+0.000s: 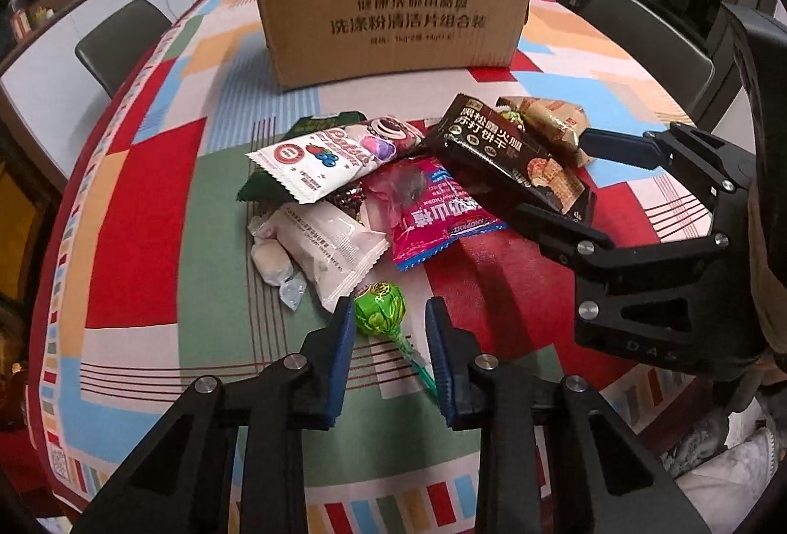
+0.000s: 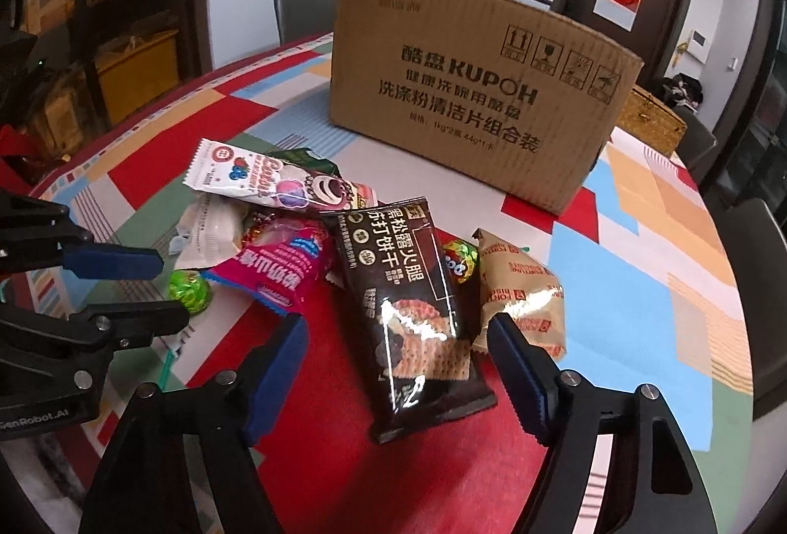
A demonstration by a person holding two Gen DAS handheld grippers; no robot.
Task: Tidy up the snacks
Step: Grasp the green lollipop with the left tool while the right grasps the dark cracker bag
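Note:
A pile of snacks lies on the patterned tablecloth [image 1: 147, 209] in front of a KUPOH cardboard box [image 1: 393, 2]. My left gripper [image 1: 391, 322] is open, its jaws on either side of a green lollipop [image 1: 379, 306], not touching it. My right gripper [image 2: 398, 342] is open around the near end of a dark brown cracker pack [image 2: 408, 307]; it also shows in the left wrist view [image 1: 558, 174]. The box also shows in the right wrist view [image 2: 472, 101], as does the lollipop [image 2: 189, 290].
Other snacks: a white and pink strawberry bar [image 1: 339, 155], a pink hawthorn pack [image 1: 438, 209], a white wrapped cake [image 1: 329, 248], a tan biscuit pack [image 2: 521, 283], a small foil candy [image 2: 460, 261]. Grey chairs [image 1: 123, 42] stand around the table. A wicker basket [image 2: 649, 120] sits behind the box.

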